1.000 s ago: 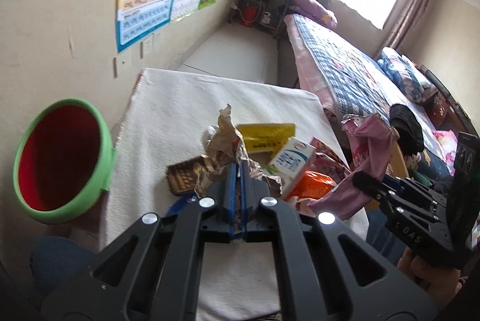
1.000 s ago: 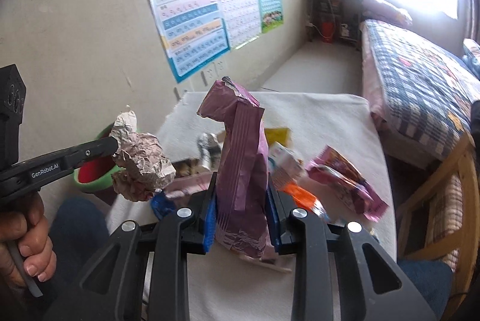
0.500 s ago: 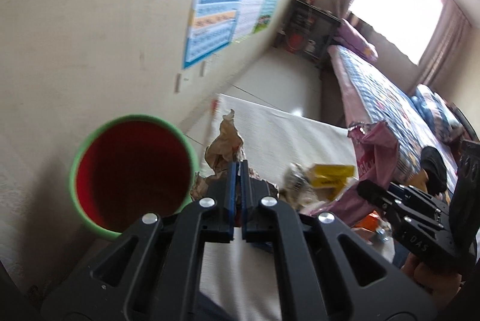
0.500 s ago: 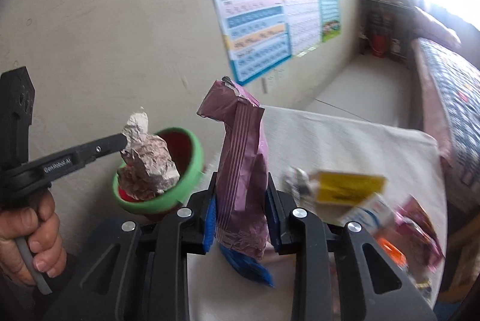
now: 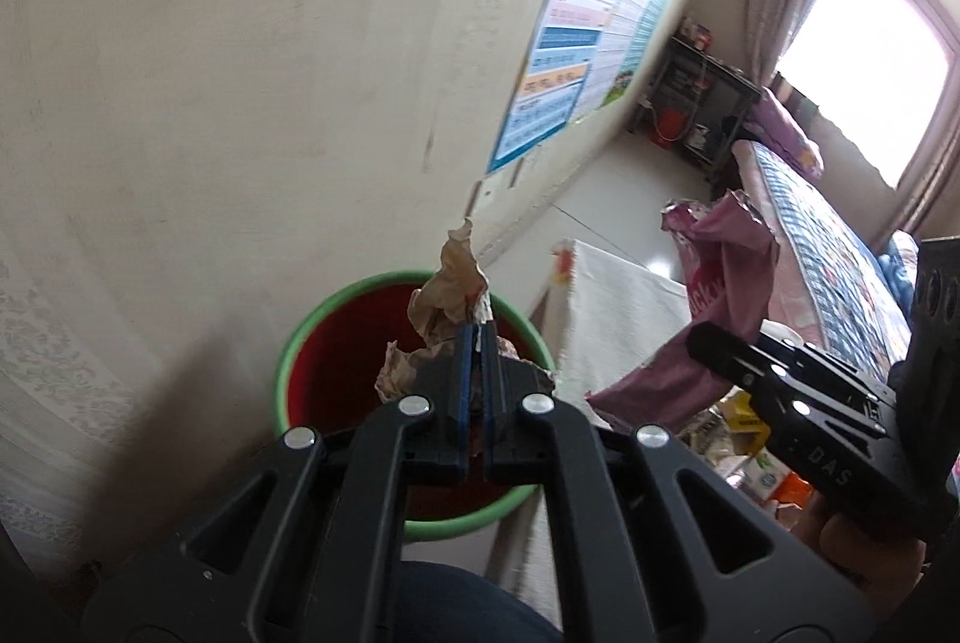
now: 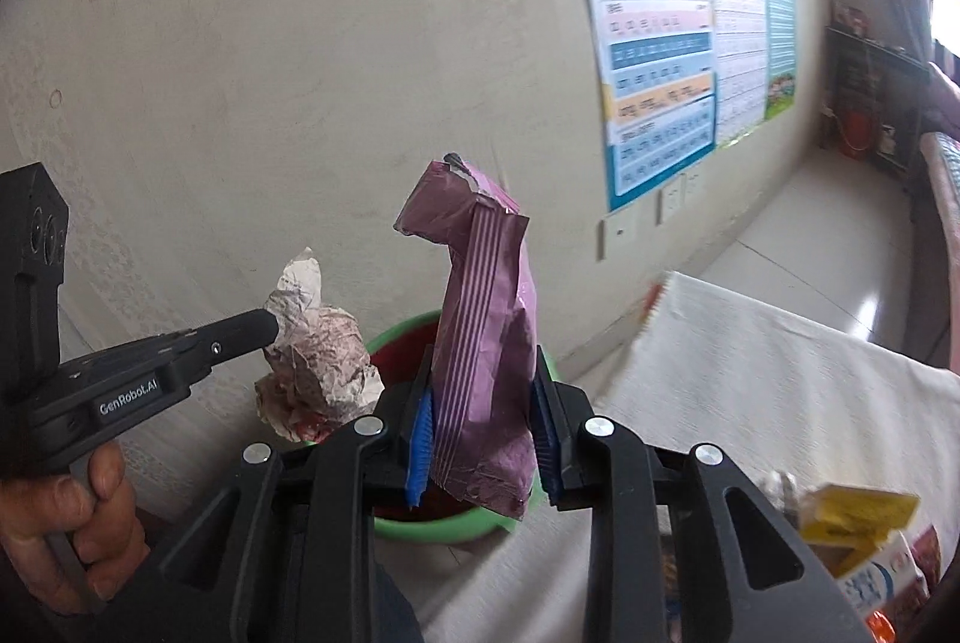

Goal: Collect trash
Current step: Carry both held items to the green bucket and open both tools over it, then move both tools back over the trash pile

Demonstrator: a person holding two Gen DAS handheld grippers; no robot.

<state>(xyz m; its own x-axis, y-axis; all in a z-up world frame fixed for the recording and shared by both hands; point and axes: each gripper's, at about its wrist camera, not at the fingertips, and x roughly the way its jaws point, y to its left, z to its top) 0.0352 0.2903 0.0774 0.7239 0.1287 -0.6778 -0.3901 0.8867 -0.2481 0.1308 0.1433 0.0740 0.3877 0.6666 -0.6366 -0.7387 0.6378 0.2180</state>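
Observation:
My left gripper [image 5: 478,337] is shut on a crumpled brown paper wad [image 5: 447,292] and holds it over the mouth of the green bin with a red inside [image 5: 336,361]. The wad also shows in the right wrist view [image 6: 315,361], pinched by the left gripper [image 6: 270,334]. My right gripper [image 6: 483,403] is shut on a purple snack bag [image 6: 486,337] that stands upright between the pads, just in front of the bin [image 6: 456,523]. The purple bag also shows in the left wrist view [image 5: 714,307].
The bin stands beside the wall [image 5: 240,102] at the table's left edge. The white-cloth table [image 6: 780,379] holds more trash at the right: a yellow packet [image 6: 858,514], a milk carton [image 6: 882,580]. A bed [image 5: 828,247] lies beyond.
Both grippers have swung left from the table's trash pile towards the bin. The paper wad has moved from beside the bin to over its mouth; the purple bag has come close to the rim.

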